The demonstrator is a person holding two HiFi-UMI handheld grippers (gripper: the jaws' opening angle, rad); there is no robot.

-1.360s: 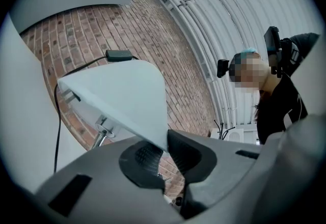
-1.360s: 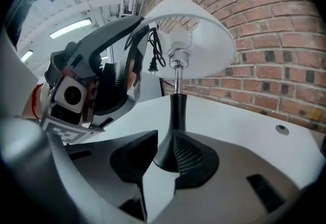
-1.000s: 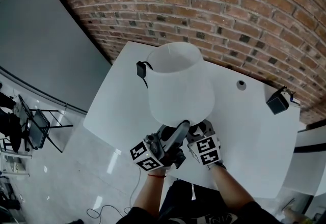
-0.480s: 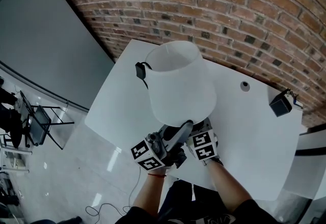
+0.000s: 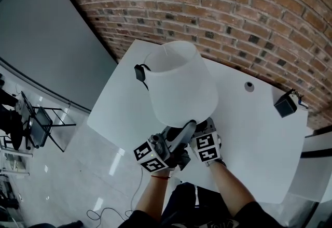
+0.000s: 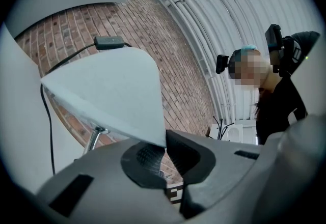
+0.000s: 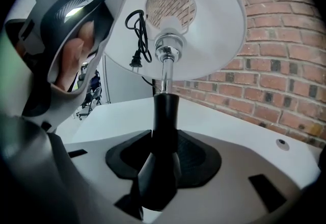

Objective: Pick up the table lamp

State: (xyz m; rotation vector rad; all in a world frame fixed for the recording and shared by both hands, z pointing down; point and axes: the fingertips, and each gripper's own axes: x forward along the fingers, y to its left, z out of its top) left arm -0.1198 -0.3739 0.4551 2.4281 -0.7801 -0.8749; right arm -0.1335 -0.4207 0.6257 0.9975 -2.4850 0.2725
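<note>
Black stem [image 7: 165, 116], hidden overhead by the shade [image 5: 181, 84], is clenched in right claw [image 7: 163, 154]; left claw [image 6: 164, 152], just closing, pinches shade rim.

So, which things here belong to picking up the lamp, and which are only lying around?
In the job: table lamp; left gripper, jaws just been closing on its shade rim; right gripper, shut on its stem.
Lying about: black box; round hole; folding chair.

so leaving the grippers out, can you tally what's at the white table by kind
table lamp: 1
small black boxes: 2
round table grommet: 1
total: 4
</note>
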